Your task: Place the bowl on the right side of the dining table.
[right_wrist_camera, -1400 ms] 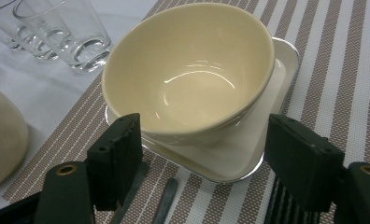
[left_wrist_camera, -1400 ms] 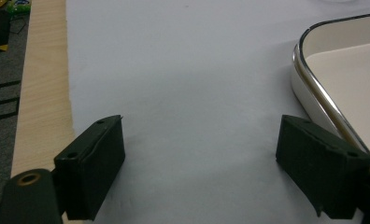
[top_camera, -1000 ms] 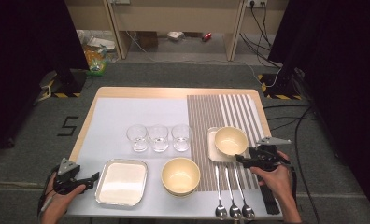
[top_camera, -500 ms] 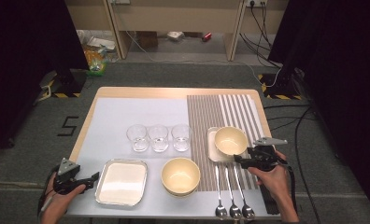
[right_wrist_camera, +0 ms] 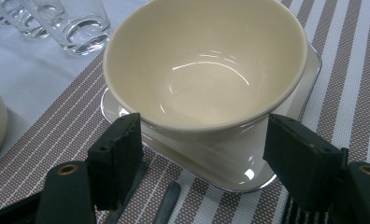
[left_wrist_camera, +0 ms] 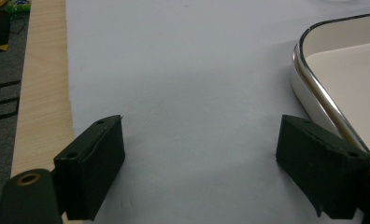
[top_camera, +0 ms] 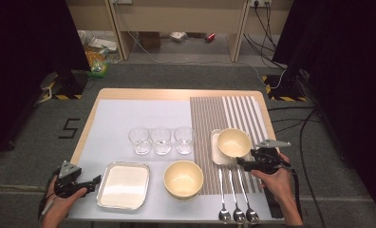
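in the high view, a table (top_camera: pixel 143 97) carries a pale sheet on its left part and a striped mat (top_camera: pixel 224 114) on its right. three clear glasses (top_camera: pixel 161 140) stand in a row near the middle. a cream bowl (top_camera: pixel 233 142) sits in a small white tray (top_camera: pixel 216 149) on the striped mat. the right gripper (top_camera: pixel 243 164) lies just beside the near edge of that tray, jaws pointing at it. three spoons (top_camera: pixel 234 199) lie side by side on the mat, just in front of the tray. a second cream bowl (top_camera: pixel 183 179) stands near the front edge, and a larger white tray (top_camera: pixel 124 185) lies to its left. the left gripper (top_camera: pixel 95 181) sits at the front left corner, close to that larger tray.

in the left gripper view, the two black jaws stand wide apart with nothing between them but the pale sheet. the metal-rimmed edge of the larger white tray (left_wrist_camera: pixel 323 79) runs just beside the right-hand jaw.

in the right gripper view, the jaws are spread wide, one on each side of the near corner of the small white tray (right_wrist_camera: pixel 248 172), not gripping it. the cream bowl (right_wrist_camera: pixel 202 65) rests in the tray, tilted, and a glass (right_wrist_camera: pixel 82 23) stands beyond it at upper left.
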`<state>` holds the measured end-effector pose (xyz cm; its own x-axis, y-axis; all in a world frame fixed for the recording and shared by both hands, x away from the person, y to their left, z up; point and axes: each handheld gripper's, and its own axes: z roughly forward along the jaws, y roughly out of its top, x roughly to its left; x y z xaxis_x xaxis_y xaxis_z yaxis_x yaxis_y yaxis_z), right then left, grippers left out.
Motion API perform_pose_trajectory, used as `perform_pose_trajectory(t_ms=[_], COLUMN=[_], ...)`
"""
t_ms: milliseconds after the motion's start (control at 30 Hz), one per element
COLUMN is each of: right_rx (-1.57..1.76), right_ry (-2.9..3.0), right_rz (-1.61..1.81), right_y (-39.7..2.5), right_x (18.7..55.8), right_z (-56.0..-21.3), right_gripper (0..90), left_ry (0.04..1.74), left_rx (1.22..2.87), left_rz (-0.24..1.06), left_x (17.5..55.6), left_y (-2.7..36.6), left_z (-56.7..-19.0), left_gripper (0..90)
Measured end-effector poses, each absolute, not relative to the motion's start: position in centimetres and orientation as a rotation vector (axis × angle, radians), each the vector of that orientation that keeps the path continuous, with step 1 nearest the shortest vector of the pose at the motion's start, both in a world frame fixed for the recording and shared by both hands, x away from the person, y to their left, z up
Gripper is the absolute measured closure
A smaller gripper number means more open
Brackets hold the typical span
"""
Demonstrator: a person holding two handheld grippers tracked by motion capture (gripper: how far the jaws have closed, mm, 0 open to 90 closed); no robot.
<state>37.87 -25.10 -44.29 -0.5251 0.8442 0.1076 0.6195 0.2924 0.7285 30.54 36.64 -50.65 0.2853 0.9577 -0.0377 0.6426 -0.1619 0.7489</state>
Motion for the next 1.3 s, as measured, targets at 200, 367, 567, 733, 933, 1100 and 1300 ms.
perform_pose_trajectory(t_ms=[200,367,567,733,933,1100,1300], right_rx=[1.325,1.323,1.303,1.284,1.247,1.267,1.285], right_ry=[2.267,2.27,2.281,2.287,2.309,2.333,2.327], right_rz=[1.071,1.071,1.1,1.065,1.047,1.038,1.048], right_y=[-25.0,-25.1,-25.3,-25.6,-25.6,-25.6,-25.8], right_x=[37.9,37.9,36.9,35.7,34.4,33.4,32.4], right_z=[-44.4,-44.3,-43.6,-43.4,-43.2,-43.6,-43.9], right_gripper=[28.1,29.9,33.7,36.2,37.5,36.7,32.0], left_ry=[1.434,1.434,1.434,1.434,1.434,1.434,1.434], left_rx=[1.891,1.888,1.89,1.89,1.89,1.89,1.889], left_rz=[0.603,0.604,0.601,0.602,0.602,0.602,0.601], left_x=[30.5,30.5,30.5,30.5,30.5,30.5,30.5], left_y=[36.6,36.6,36.7,36.7,36.7,36.7,36.7], left_z=[-50.6,-50.7,-50.6,-50.6,-50.6,-50.6,-50.6], left_gripper=[14.8,14.8,14.8,14.8,14.8,14.8,14.8])
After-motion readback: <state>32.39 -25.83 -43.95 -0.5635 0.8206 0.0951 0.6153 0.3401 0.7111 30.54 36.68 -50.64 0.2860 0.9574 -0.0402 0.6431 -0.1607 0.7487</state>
